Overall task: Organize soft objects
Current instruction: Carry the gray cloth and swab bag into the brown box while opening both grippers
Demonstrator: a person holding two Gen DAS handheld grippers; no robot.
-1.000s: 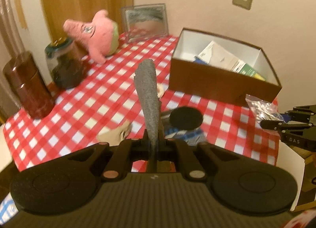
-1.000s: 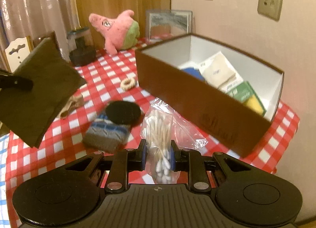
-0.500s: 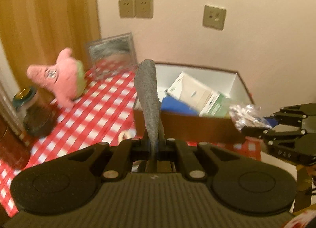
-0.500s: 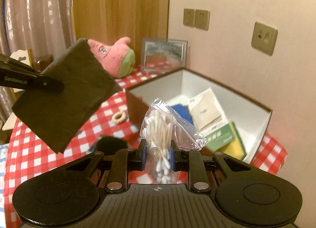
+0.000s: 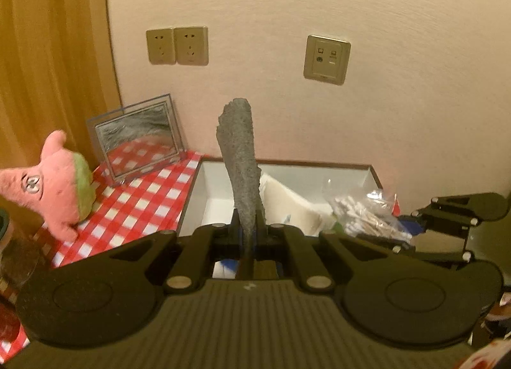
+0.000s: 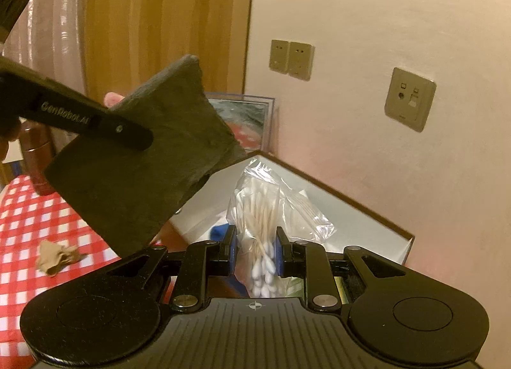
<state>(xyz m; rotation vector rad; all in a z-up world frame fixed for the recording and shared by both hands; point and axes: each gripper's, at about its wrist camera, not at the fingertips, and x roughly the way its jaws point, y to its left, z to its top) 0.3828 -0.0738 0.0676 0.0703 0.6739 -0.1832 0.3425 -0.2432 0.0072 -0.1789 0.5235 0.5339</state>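
My left gripper [image 5: 247, 225] is shut on a flat grey felt pad [image 5: 240, 158], held edge-on above the near wall of the brown box [image 5: 191, 190]. In the right wrist view the pad [image 6: 143, 164] shows as a dark square hanging over the box's left corner. My right gripper [image 6: 255, 251] is shut on a clear bag of cotton swabs [image 6: 260, 206], held over the box's white inside [image 6: 351, 219]. The bag also shows in the left wrist view [image 5: 361, 212]. The box holds white packets [image 5: 293, 199].
A pink plush star [image 5: 51, 184] and a leaning mirror frame [image 5: 137, 139] stand on the red checked tablecloth [image 5: 137, 206] left of the box. A beige cloth scrap [image 6: 54, 257] lies on the cloth. A dark jar [image 6: 35, 158] stands at the far left. The wall is close behind.
Both grippers have risen and moved forward from above the tablecloth to over the box, each still holding its object. The table items have dropped out of view.
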